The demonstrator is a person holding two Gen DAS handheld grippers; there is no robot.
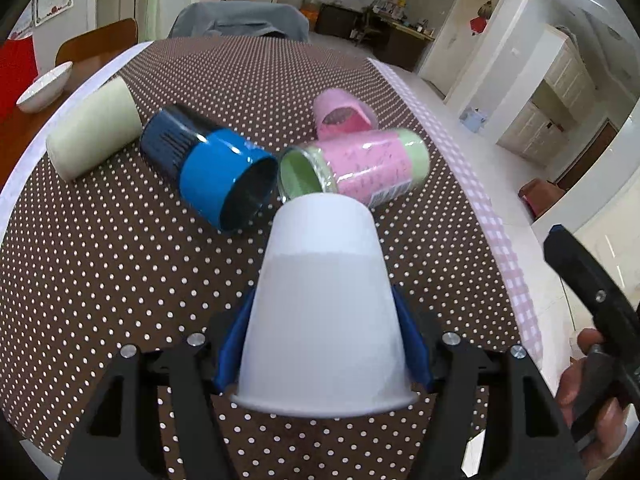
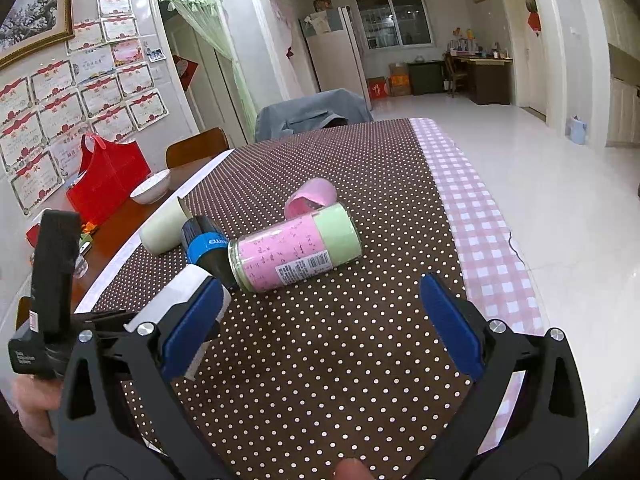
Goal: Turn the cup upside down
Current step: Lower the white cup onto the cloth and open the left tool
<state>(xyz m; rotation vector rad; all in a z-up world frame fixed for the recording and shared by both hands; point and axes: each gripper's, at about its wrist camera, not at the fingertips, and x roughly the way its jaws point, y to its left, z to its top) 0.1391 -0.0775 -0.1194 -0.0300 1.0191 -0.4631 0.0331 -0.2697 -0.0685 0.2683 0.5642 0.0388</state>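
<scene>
A white paper cup (image 1: pixel 324 304) is held upside down, rim toward the camera, between the blue pads of my left gripper (image 1: pixel 322 340), which is shut on it just above the dotted tablecloth (image 1: pixel 120 280). The same cup (image 2: pixel 182 292) shows partly in the right wrist view, behind the left finger. My right gripper (image 2: pixel 324 320) is open and empty over the cloth, to the right of the cup.
Several cups lie on their sides beyond: a blue and black one (image 1: pixel 208 164), a pink and green one (image 1: pixel 360 164), a pink one (image 1: pixel 340 114), a cream one (image 1: pixel 94 128). A white bowl (image 1: pixel 44 86) and red bag (image 2: pixel 106 178) sit left. The table's right edge (image 1: pixel 500 232) is near.
</scene>
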